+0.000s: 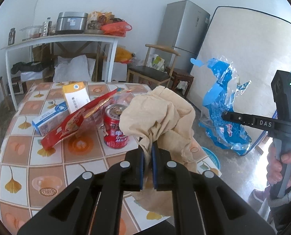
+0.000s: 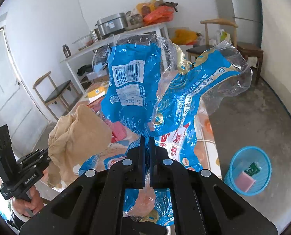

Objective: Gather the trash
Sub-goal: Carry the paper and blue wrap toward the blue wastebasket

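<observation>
My left gripper (image 1: 147, 146) is shut on a crumpled beige paper bag (image 1: 161, 115) and holds it above the table's right part; the bag also shows in the right wrist view (image 2: 78, 135). My right gripper (image 2: 147, 139) is shut on a large blue plastic wrapper (image 2: 141, 84) and holds it in the air to the right of the table; the wrapper also shows in the left wrist view (image 1: 221, 105). On the tiled table (image 1: 47, 156) lie a red drink can (image 1: 115, 127), a red snack bag (image 1: 74, 121), a blue-white carton (image 1: 49, 117) and a yellow-white box (image 1: 76, 96). A blue waste basket (image 2: 249, 168) stands on the floor.
The basket holds a pink item (image 2: 245, 180) and a green item (image 2: 253, 168). Its rim shows by the table edge in the left wrist view (image 1: 212, 156). Behind the table are a white shelf table (image 1: 63, 39), wooden chairs (image 1: 155, 68), a fridge (image 1: 182, 33) and a leaning mattress (image 1: 249, 58).
</observation>
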Demonstrator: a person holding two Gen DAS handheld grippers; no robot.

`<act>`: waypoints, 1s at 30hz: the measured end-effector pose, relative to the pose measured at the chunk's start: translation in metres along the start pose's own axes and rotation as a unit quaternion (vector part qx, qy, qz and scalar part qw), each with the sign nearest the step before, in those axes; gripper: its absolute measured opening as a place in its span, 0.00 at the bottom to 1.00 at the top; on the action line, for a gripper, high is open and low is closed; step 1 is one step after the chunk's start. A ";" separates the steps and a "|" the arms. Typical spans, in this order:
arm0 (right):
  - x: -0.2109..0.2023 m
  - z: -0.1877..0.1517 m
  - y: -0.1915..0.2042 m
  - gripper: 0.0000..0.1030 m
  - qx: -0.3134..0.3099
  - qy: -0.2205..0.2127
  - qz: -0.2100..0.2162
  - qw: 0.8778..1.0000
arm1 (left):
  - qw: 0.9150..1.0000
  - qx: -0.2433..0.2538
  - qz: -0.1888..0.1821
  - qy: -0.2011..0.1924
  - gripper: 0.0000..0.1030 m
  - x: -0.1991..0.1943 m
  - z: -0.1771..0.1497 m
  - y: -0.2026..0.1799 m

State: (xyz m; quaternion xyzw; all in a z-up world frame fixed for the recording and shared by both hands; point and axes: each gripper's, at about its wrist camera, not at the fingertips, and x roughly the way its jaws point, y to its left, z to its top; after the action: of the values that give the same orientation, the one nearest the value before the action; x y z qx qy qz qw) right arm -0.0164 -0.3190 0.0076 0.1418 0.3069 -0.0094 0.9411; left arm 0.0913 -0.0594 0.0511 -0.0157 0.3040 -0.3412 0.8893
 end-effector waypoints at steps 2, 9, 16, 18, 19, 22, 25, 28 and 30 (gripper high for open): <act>-0.003 -0.002 -0.004 0.02 0.004 -0.005 0.001 1.000 | 1.000 0.007 0.001 -0.001 0.06 0.001 0.002 -0.005; -0.013 -0.008 -0.022 0.02 0.024 -0.019 0.004 1.000 | 1.000 0.029 -0.006 0.000 0.06 0.011 0.012 -0.030; -0.024 -0.015 -0.051 0.02 0.054 -0.036 -0.005 0.998 | 0.998 0.057 -0.022 0.016 0.06 0.036 0.022 -0.063; -0.026 -0.020 -0.066 0.02 0.069 -0.038 -0.014 0.997 | 0.997 0.071 -0.028 0.023 0.06 0.047 0.026 -0.074; -0.027 -0.021 -0.070 0.02 0.075 -0.039 -0.018 0.996 | 0.996 0.078 -0.033 0.029 0.06 0.054 0.028 -0.081; -0.034 -0.027 -0.094 0.02 0.103 -0.046 -0.033 0.993 | 0.993 0.101 -0.050 0.045 0.06 0.076 0.036 -0.102; -0.045 -0.034 -0.122 0.02 0.128 -0.052 -0.072 0.988 | 0.987 0.131 -0.064 0.062 0.06 0.101 0.044 -0.128; -0.054 -0.039 -0.147 0.02 0.149 -0.058 -0.103 0.982 | 0.978 0.169 -0.087 0.087 0.06 0.137 0.049 -0.164; -0.058 -0.044 -0.167 0.02 0.170 -0.059 -0.122 0.976 | 0.971 0.186 -0.105 0.111 0.06 0.166 0.051 -0.189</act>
State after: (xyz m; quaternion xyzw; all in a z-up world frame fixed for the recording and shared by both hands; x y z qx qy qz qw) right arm -0.1067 -0.4709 -0.0365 0.2599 0.2597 -0.1846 0.9115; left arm 0.1032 -0.3156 0.0496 0.1564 0.3288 -0.4830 0.7963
